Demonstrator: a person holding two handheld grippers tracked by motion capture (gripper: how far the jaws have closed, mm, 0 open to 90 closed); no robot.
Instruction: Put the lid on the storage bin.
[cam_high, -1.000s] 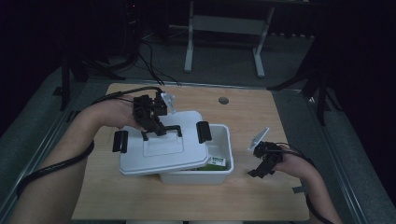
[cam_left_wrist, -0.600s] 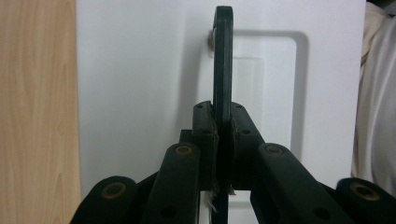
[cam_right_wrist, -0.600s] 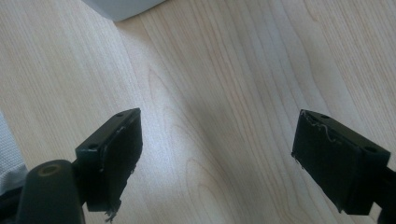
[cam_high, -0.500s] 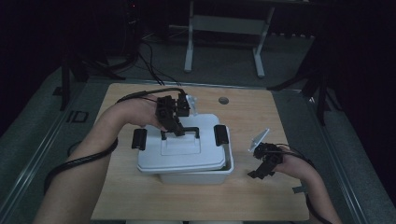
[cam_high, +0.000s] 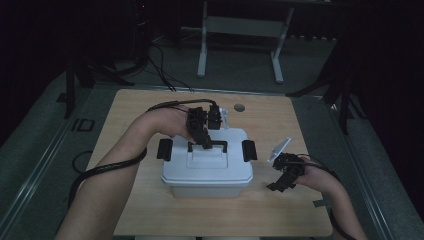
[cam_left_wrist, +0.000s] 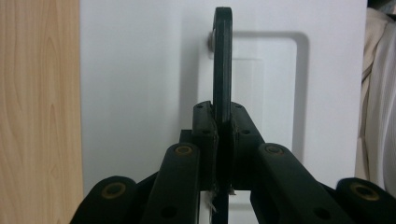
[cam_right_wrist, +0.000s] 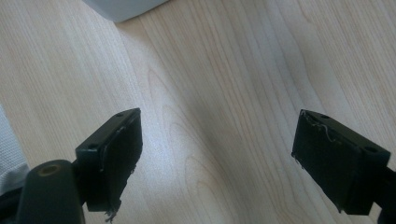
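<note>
At mid-table, the white lid (cam_high: 207, 162), gripped by its black handle (cam_left_wrist: 222, 60) in the left gripper (cam_high: 204, 141), has been shifted squarely over the box (cam_high: 205, 189), so seating is judged imminent, while the right gripper (cam_right_wrist: 219, 158) is held wide open over bare wood.

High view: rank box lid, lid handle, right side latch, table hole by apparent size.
1. box lid
2. lid handle, held by the left gripper
3. right side latch, looks close to the handle; unsure
4. table hole
</note>
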